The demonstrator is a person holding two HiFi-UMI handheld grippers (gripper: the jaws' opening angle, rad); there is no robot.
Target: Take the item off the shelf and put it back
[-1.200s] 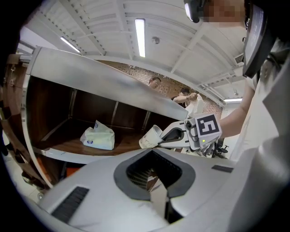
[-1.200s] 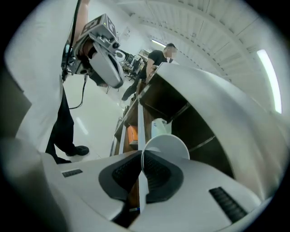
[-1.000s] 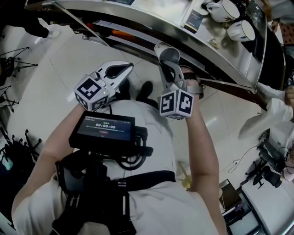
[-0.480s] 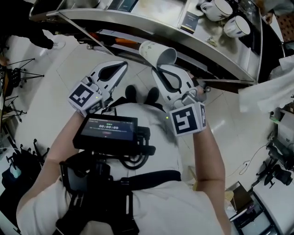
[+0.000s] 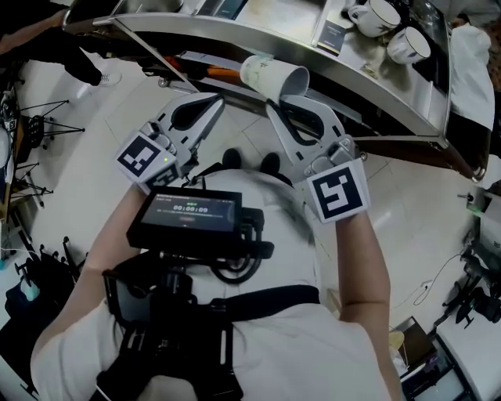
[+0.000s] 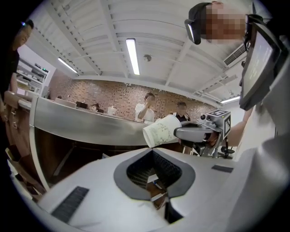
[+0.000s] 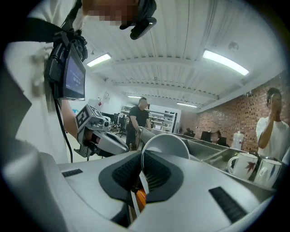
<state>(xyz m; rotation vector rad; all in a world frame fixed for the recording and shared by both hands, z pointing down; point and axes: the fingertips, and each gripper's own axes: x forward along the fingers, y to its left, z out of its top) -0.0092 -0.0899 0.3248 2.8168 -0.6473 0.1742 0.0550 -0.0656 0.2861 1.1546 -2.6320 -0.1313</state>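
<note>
Cup [image 5: 274,76] is pinched by its rim in right gripper [image 5: 288,100] and tipped on its side. It is now raised level with the shelf [image 5: 376,98] edge, so the put-back looks close. Left gripper [image 5: 213,102] is pressed together, empty.

two grippers: the left gripper [image 5: 213,103] and the right gripper [image 5: 283,102]. two marker cubes, one per gripper: the left cube [image 5: 145,159] and the right cube [image 5: 337,196]. one paper cup [image 5: 270,73]. one metal shelf [image 5: 376,98]. on it, two white mugs, the left mug [image 5: 376,16] and the right mug [image 5: 409,45], and two dark cards, the left card [image 5: 231,7] and the right card [image 5: 332,33]. one screen [image 5: 188,218].
</note>
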